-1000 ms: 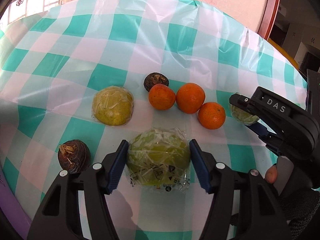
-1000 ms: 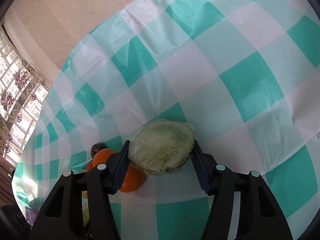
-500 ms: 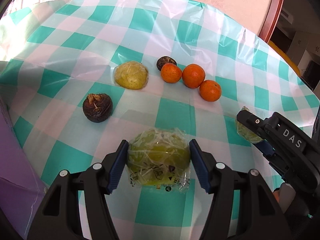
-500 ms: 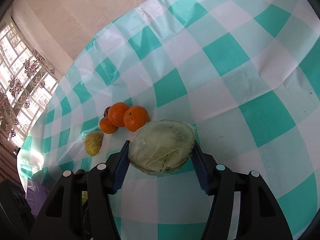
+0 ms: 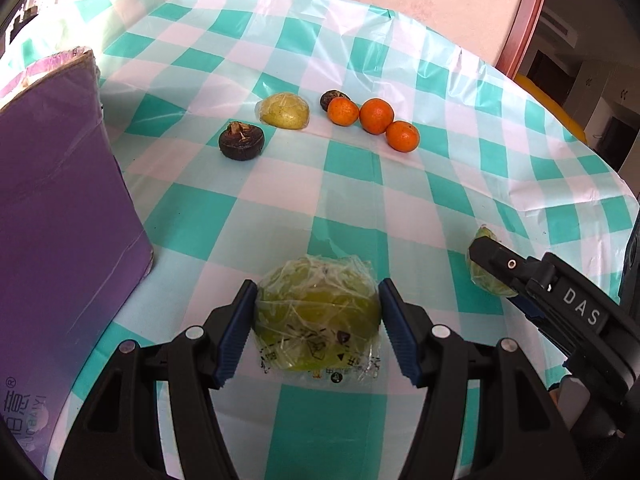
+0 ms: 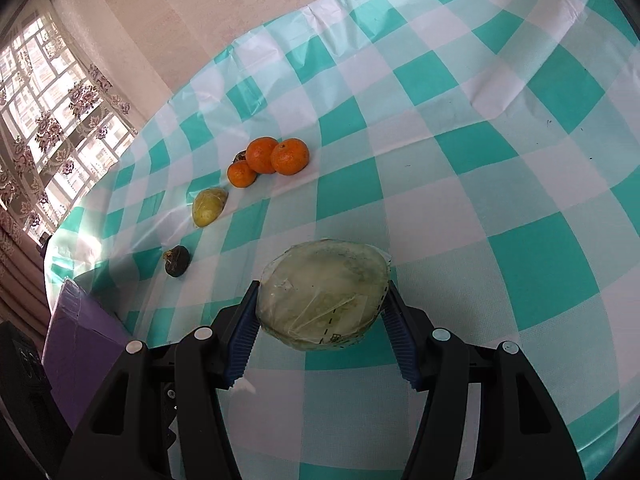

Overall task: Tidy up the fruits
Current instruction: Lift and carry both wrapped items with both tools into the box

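My left gripper [image 5: 318, 330] is shut on a plastic-wrapped green fruit [image 5: 316, 320], held above the checked tablecloth [image 5: 360, 168]. A second wrapped green fruit [image 6: 324, 300], pale flat side up, sits squeezed in my shut right gripper [image 6: 320, 320]. That right gripper [image 5: 490, 274] also shows at the right of the left wrist view, part of its fruit [image 5: 486, 280] peeking out. On the cloth farther off lie three oranges [image 5: 376, 116] [image 6: 276, 156], a wrapped yellow-green fruit [image 5: 285, 111] [image 6: 209, 207] and two dark brown fruits [image 5: 241, 141] [image 6: 177, 261], one half hidden behind the oranges [image 5: 331, 98].
A purple box [image 5: 60, 216] [image 6: 80, 336] stands at the table's left side, close to my left gripper. A wall and a window [image 6: 44, 108] lie beyond the round table's far edge. A wooden door frame [image 5: 520, 16] rises at the upper right.
Both grippers have drawn back from the fruit cluster, each carrying its wrapped green fruit. The oranges and other fruits look farther away, and the purple box has come into view.
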Demonstrator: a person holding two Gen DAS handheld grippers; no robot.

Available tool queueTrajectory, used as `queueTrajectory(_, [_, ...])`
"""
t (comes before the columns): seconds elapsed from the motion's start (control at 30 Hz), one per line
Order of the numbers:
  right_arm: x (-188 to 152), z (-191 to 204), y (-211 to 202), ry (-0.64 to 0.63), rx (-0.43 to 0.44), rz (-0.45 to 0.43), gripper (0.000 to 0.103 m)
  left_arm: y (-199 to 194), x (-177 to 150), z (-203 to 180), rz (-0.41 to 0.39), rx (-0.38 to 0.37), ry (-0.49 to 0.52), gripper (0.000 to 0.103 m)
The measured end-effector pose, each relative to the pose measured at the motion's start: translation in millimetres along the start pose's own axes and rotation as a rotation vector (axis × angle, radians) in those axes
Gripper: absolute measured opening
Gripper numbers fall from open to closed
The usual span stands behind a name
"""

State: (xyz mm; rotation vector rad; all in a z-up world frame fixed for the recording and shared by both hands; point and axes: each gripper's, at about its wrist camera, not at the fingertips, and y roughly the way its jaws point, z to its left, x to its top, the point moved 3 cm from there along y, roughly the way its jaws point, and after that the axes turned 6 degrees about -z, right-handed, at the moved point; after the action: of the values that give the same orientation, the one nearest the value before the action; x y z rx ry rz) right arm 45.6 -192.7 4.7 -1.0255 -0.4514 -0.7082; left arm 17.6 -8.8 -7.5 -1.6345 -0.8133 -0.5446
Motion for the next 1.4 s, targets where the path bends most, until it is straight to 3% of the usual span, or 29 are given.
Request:
queueTrajectory(0.53, [-37.5, 10.0, -40.3, -0.054, 0.026, -0.007, 0.059, -53.9, -34.4, 13.3, -0.074, -0.029, 0.016, 0.062])
queueTrajectory(0.87, [-51.7, 24.5, -62.8, -0.103, 0.086, -0.052, 0.059, -98.8, -49.0, 11.0, -0.216, -0.02, 0.056, 0.062])
queueTrajectory(1.07, [-53.8, 31.4, -74.0, -0.119, 0.166, -0.09, 0.059, -149.5, -43.0, 13.0, -0.365, 0.028, 0.116, 0.062])
queueTrajectory(1.2, [-56.9, 35.4, -76.3, -0.087, 0.212, -0.069, 0.059, -189.4, -31.3, 18.6, -0.47, 0.077, 0.144, 0.062])
queueTrajectory(1.4, [-60.9, 68.0, -86.5, -0.124, 0.29, -0.048, 0.059, -235.5, -12.4, 63.8, -0.493, 0.181, 0.104, 0.062])
